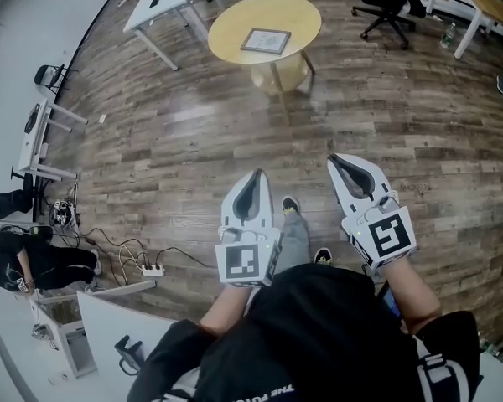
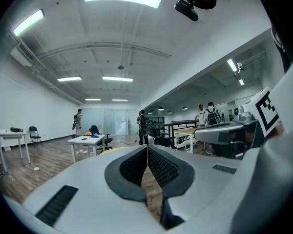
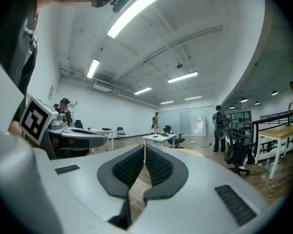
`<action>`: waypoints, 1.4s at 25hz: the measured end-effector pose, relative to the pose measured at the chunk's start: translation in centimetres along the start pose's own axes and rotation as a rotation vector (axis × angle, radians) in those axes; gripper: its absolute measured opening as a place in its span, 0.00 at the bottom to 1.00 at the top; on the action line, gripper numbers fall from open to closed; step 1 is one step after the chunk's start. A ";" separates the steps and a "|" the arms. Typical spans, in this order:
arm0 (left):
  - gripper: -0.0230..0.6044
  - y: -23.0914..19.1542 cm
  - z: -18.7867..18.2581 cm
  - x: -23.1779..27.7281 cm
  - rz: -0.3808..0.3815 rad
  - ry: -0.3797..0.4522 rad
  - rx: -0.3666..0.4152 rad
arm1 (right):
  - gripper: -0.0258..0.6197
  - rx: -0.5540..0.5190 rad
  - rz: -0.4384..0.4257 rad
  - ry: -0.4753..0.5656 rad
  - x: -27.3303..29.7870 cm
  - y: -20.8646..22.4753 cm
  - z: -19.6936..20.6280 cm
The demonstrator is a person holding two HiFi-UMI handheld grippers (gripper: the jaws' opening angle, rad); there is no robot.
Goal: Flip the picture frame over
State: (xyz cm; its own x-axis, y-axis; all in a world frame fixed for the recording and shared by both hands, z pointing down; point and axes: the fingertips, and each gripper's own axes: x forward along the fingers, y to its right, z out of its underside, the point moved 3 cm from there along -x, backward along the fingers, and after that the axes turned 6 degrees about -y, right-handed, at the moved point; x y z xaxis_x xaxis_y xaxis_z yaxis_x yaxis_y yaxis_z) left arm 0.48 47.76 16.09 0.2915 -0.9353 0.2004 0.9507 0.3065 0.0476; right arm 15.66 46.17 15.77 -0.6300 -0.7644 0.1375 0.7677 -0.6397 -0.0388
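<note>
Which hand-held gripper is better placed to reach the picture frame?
Probably left: the left hand-held gripper lines up with the picture frame; the right hand-held gripper sits offset. Both are far.

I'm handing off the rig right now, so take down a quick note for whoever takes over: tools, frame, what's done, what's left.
Left tool: shut, empty.
Right tool: shut, empty.
Picture frame: lies flat on the round yellow table, well ahead of both tools, untouched.
Done: nothing on the frame yet, by the look of it.
Left: walk up to the table, grip the frame, flip it over.
</note>
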 end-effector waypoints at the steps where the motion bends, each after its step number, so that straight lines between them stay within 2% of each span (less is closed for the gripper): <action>1: 0.07 -0.8 -0.2 1.2 0.000 0.002 0.003 | 0.07 -0.002 0.006 -0.001 1.2 0.7 -0.2; 9: 0.08 -8.3 -2.1 11.4 0.018 -0.002 -0.017 | 0.07 -0.031 0.010 -0.042 13.1 5.3 -1.4; 13: 0.08 -12.3 -3.2 15.3 0.023 0.013 -0.056 | 0.07 -0.041 -0.004 -0.063 19.1 6.3 -1.8; 16: 0.08 -15.0 -3.0 18.0 0.040 0.017 -0.043 | 0.07 -0.033 0.007 -0.062 23.0 7.7 -2.3; 19: 0.08 -17.5 -2.9 20.6 0.044 0.010 -0.079 | 0.07 -0.020 0.017 -0.065 26.6 8.6 -2.5; 23: 0.08 -20.3 -2.8 23.6 0.054 0.003 -0.082 | 0.07 -0.009 0.059 -0.089 30.1 10.0 -2.0; 26: 0.07 -21.7 -2.6 25.4 0.056 -0.009 -0.066 | 0.07 -0.015 0.053 -0.096 31.9 10.9 -2.0; 29: 0.08 -22.1 -2.4 27.2 0.059 -0.025 -0.092 | 0.07 -0.013 0.052 -0.105 33.1 12.2 -1.8; 35: 0.08 -22.4 -2.3 31.6 0.073 -0.033 -0.063 | 0.07 -0.033 0.043 -0.119 35.8 15.6 -1.5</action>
State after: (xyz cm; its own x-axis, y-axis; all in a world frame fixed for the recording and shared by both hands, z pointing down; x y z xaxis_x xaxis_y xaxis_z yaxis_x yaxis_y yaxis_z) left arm -11.35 10.92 19.15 0.3573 -0.9043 0.2335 0.9322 0.3606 -0.0301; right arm 4.90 8.74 18.65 -0.5763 -0.7777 0.2512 0.7885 -0.6099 -0.0792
